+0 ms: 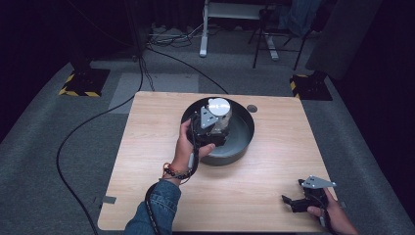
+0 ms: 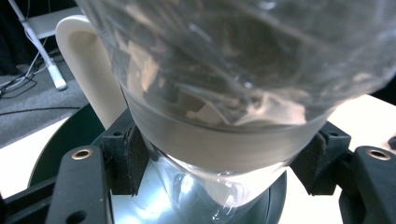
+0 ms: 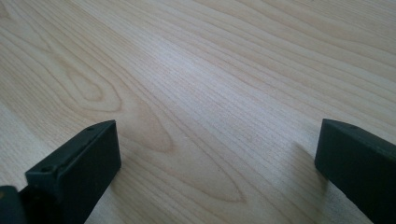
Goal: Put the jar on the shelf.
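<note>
A clear glass jug (image 1: 221, 117) with a round white top (image 1: 219, 105) stands inside a wide dark basin (image 1: 243, 143) at the back middle of the wooden table (image 1: 147, 161). My left gripper (image 1: 215, 128) is shut on the jug: in the left gripper view both black jaws press the jug's frosted band (image 2: 219, 142), and its white handle (image 2: 86, 70) rises at the upper left over the basin's rim (image 2: 60, 144). My right gripper (image 1: 293, 201) rests low at the table's front right corner, open, with bare wood between its jaws (image 3: 217, 154).
A small dark round disc (image 1: 252, 108) sits on the table behind the basin. Beyond the table on grey carpet lie black cables (image 1: 73, 137), two yellow-striped stand bases (image 1: 83, 83) (image 1: 309, 84) and a white desk leg (image 1: 203, 34).
</note>
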A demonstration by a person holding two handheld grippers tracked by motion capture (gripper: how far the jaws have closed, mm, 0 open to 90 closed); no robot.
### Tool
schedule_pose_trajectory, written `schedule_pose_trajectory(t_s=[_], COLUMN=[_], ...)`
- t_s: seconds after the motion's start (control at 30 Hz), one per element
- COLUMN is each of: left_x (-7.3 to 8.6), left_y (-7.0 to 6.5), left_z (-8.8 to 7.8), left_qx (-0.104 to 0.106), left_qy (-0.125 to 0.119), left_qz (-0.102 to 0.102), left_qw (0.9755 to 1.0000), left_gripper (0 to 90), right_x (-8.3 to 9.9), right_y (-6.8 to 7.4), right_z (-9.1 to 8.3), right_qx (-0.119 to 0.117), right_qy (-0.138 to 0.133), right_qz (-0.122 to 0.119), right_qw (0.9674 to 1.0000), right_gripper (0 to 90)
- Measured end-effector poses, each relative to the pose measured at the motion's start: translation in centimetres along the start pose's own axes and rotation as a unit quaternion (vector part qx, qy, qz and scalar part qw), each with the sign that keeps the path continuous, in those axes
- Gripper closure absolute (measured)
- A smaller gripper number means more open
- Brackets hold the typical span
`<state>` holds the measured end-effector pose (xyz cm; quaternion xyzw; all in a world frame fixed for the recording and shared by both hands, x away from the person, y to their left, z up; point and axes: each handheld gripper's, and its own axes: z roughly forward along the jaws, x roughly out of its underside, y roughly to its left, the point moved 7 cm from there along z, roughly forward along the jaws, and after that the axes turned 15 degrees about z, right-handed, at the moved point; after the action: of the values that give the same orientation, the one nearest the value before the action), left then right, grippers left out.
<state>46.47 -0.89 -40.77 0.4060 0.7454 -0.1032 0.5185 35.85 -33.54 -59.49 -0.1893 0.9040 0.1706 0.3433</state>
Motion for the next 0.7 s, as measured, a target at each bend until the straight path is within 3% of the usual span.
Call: schedule_pose_trajectory(t_s=[0.37,0.7], left_x=[-1.4,-1.1], left_y=[-0.5,-0.7], left_z=[2.2,3.6], left_qx=[0.000,0.005], left_qy=[0.004,0.014], left_qz=[0.004,-0.005], left_qw=[1.0000,0.9999], left_gripper=[30.3,30.3], right_x=[0.0,0.0], right_y=[0.0,0.0], right_z=[0.0,0.0], right_qx=[-0.001,-0.001], right_qy=[0.000,0.001], right_qz=[0.000,-0.001], right_qw=[1.0000,1.0000], right_gripper=[0.2,0.2])
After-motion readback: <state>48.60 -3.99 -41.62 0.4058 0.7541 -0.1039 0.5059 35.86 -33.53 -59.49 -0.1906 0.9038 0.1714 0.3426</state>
